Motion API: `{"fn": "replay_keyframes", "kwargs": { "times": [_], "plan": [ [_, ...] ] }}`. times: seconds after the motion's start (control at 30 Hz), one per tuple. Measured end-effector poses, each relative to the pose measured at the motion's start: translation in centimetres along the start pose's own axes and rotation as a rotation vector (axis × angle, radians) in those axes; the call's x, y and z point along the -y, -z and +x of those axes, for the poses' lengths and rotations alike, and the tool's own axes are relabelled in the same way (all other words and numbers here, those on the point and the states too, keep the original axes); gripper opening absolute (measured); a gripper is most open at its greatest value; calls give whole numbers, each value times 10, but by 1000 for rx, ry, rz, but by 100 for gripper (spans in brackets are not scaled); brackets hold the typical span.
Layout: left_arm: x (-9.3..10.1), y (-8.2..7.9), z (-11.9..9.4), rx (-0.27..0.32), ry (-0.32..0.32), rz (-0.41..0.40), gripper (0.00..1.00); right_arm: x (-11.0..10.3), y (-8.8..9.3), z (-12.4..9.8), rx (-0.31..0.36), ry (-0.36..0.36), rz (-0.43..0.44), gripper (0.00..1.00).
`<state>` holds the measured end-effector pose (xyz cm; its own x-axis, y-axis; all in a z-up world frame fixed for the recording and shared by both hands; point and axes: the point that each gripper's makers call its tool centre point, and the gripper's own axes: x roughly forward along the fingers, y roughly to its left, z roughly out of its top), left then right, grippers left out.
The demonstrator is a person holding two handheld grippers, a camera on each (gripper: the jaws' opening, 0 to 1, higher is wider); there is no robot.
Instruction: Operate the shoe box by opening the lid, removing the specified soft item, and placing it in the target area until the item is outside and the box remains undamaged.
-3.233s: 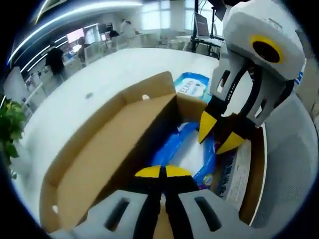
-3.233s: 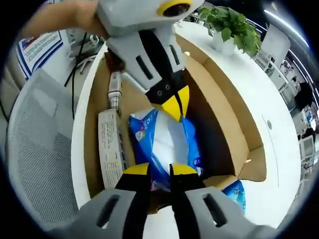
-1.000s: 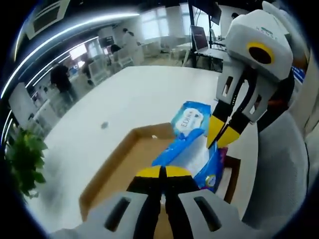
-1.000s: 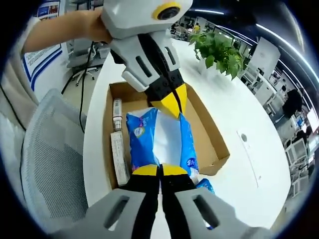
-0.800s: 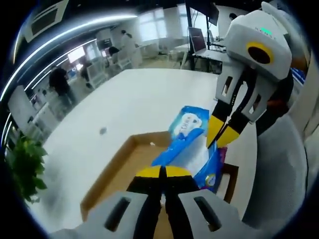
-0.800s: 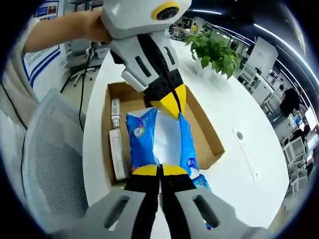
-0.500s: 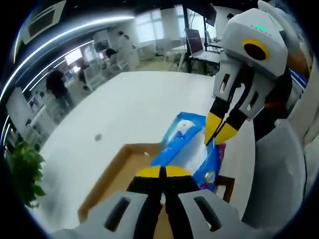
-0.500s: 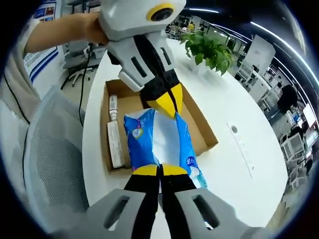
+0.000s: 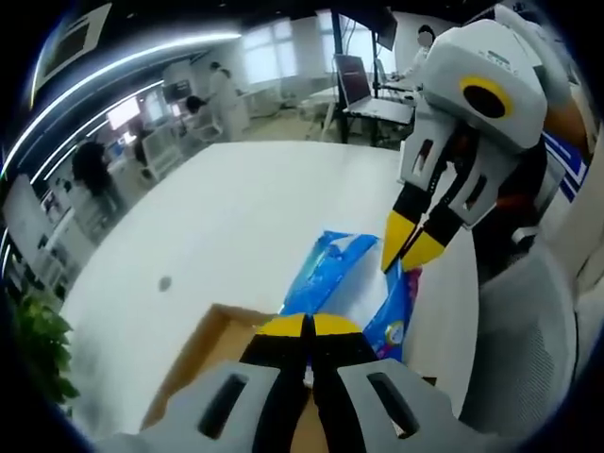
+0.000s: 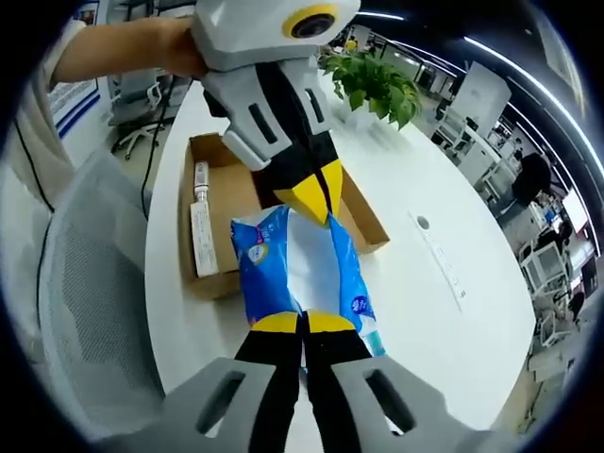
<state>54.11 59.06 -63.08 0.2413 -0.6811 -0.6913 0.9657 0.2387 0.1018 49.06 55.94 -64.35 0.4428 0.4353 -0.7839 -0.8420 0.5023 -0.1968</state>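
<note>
A blue and white soft wipes pack [image 10: 294, 269] hangs in the air, stretched between both grippers. My right gripper [image 10: 302, 323] is shut on its near end, and my left gripper [image 10: 313, 200] comes in from the top, shut on the far end. In the left gripper view the pack [image 9: 332, 274] runs from my left gripper [image 9: 307, 327] up to my right gripper [image 9: 410, 253]. The open brown shoe box [image 10: 232, 193] lies on the white table behind the pack, with its corner [image 9: 203, 354] at lower left. The pack is clear of the box.
A long white carton and a tube [image 10: 200, 231] lie along the box's left wall. A potted plant [image 10: 368, 85] stands on the table beyond the box. A grey mesh chair [image 10: 85, 311] is beside the table edge. A pale blue corner [image 10: 373, 332] peeks from under the pack.
Both grippers closed on the pack's ends and lifted it out of the box. It now hangs over the table, with the box lower and farther back in both views.
</note>
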Motion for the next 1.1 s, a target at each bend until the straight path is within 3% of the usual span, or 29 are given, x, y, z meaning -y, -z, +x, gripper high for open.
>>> {"fn": "replay_keyframes", "kwargs": {
  "times": [0.47,1.1],
  "plan": [
    [16,-32,30,22,49,39,0,21,36,-23,-20,35,8,0],
    [31,-59,71,23,108,43,0,47,80,-38,-42,55,15,0]
  ]
}}
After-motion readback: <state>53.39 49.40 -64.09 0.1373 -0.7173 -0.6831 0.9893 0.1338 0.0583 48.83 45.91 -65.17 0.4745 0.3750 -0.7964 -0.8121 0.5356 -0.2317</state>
